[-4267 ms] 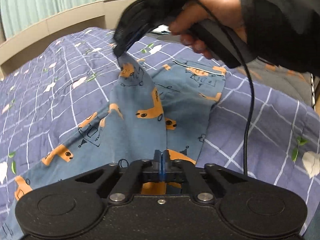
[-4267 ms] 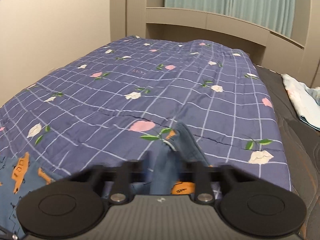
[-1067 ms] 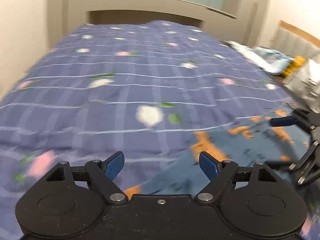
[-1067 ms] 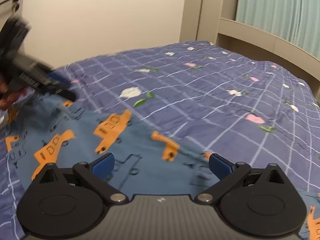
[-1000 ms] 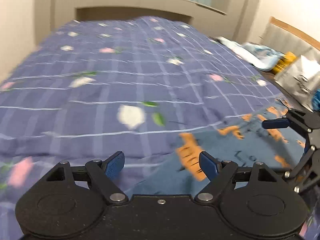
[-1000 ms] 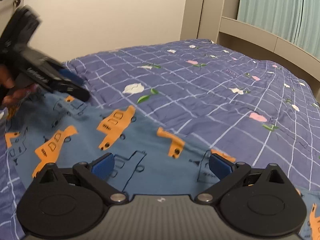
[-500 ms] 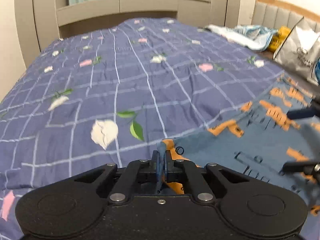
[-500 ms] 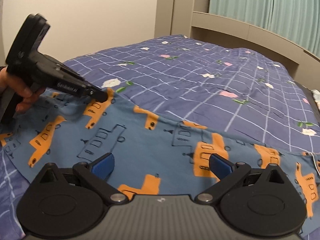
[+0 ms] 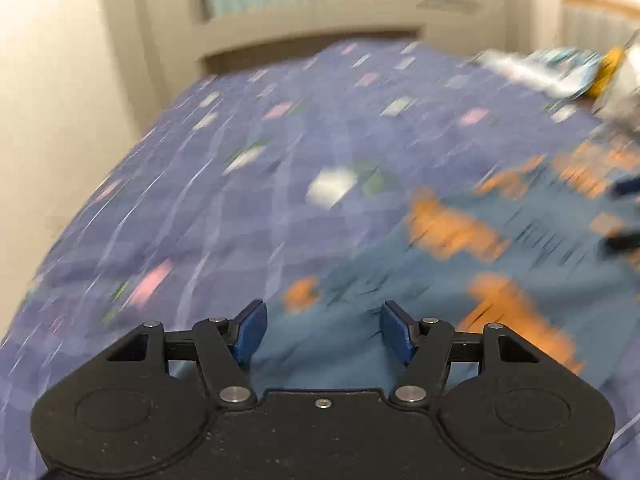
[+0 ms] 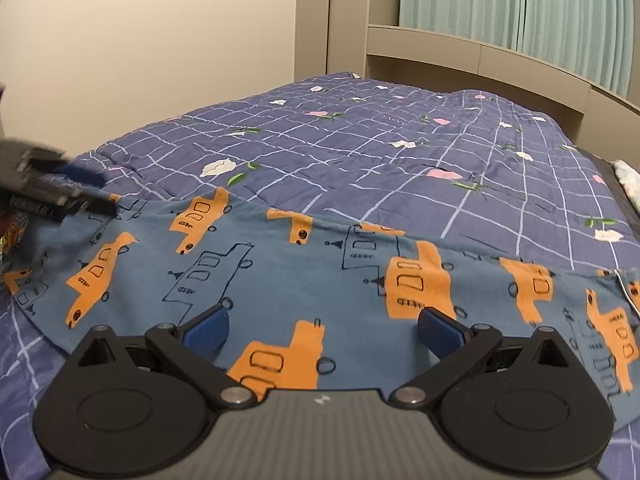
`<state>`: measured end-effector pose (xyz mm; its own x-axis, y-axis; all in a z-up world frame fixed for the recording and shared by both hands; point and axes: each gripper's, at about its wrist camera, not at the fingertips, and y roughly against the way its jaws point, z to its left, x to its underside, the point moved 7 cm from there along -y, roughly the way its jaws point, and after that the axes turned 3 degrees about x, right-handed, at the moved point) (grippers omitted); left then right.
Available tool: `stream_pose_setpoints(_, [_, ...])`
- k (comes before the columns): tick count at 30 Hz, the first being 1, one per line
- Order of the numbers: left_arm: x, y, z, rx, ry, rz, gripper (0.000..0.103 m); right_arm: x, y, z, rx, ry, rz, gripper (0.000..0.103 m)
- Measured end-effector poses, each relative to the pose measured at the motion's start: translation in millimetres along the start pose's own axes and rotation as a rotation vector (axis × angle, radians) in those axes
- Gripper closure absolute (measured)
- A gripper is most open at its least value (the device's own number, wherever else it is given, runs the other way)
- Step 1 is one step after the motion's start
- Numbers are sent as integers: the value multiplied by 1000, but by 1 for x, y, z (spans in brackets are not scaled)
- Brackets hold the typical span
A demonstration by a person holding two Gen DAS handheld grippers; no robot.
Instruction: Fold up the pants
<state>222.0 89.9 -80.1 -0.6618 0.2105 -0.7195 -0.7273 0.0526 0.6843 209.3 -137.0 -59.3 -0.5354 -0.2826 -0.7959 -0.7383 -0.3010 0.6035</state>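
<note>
Closest in, the right gripper (image 10: 323, 330) is seen with its jaws spread wide and nothing pinched between them, parked low over the pants (image 10: 304, 276). Same deal on the other side: the left gripper (image 9: 322, 332) is held with jaws apart and empty, right over a corner of the pants (image 9: 460, 272), though that whole view is smeared with motion blur so fine detail can't be made out.

The pants, blue with orange truck prints, are laid flat in a long band across the near part of the bed (image 10: 400, 152). In the right view the left gripper (image 10: 86, 194) is spotted at the far left, its tips right at the pants' far edge; contact can't be confirmed.

Further back, the purple checked quilt with little flowers is spread over the bed. Beyond that a beige headboard (image 10: 472, 56) and pale green curtains (image 10: 520, 8) are visible.
</note>
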Motion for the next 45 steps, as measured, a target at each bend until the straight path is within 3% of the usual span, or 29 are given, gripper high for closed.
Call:
stream_pose_setpoints(2, [11,5,7,7,28,-14,39,4,4,-1,6,-5,2,0])
stream_pose_setpoints(7, [23,19,5,-29,-25,-16,39,14,14,-8,36,-26,10,0])
stream_pose_setpoints(11, [19,32,11,-27,26,-26,38,24,21,-13,51,-51,7,0])
stream_pose_setpoints(12, [16,39,9,-30,38,-49,35,25,23,-14,53,-57,2,0])
stream_pose_setpoints(14, [9,49,2,-40,30,-104,16,26,27,-16,58,-67,-12,0])
stream_pose_setpoints(18, [24,27,-10,-77,-18,17,15,29,26,-20,67,-96,-16,0])
stream_pose_setpoints(21, [27,26,-12,-110,-12,-4,13,32,26,-22,72,-93,-14,0])
stream_pose_setpoints(26, [22,31,-17,-125,82,-6,3,34,29,-29,53,-102,-30,0])
stream_pose_setpoints(31, [3,33,-44,-76,105,-40,1,34,28,-52,95,-44,-23,0])
stream_pose_setpoints(34, [-17,28,-75,1,82,-72,1,36,27,-84,148,-73,-18,0])
stream_pose_setpoints(42, [-95,-17,-183,257,11,-157,1,48,58,-173,250,-306,-77,0])
stream_pose_setpoints(45, [-126,-40,-226,353,-9,-181,1,58,65,-198,251,-418,-77,0])
